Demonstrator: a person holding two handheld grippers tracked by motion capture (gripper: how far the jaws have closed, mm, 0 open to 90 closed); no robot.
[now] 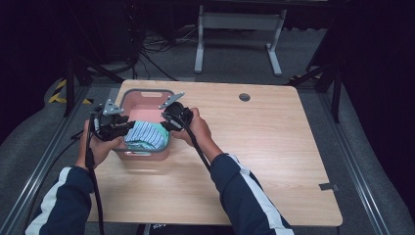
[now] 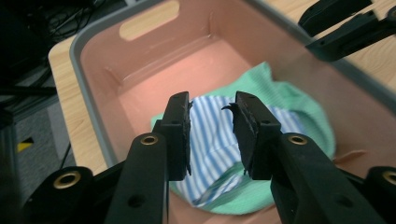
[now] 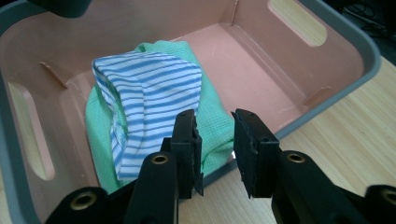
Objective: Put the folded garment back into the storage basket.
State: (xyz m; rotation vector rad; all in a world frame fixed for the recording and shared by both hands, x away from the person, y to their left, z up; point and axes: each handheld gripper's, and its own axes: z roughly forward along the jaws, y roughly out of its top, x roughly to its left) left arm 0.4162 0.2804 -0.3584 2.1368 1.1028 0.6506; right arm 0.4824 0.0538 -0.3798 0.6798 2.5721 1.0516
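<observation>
Both tongs, left [image 2: 212, 128] and right [image 3: 214, 140], gape empty over the pink bin [image 1: 147, 93] holding striped cloth [image 3: 149, 93] on green cloth [image 3: 212, 116].

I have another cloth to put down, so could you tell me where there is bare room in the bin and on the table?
The pink bin is bare at its far end, beyond the striped cloth lying on the green cloth. Its near end is crowded by both cloths, the left gripper and the right gripper. The table right of the bin is bare.
</observation>
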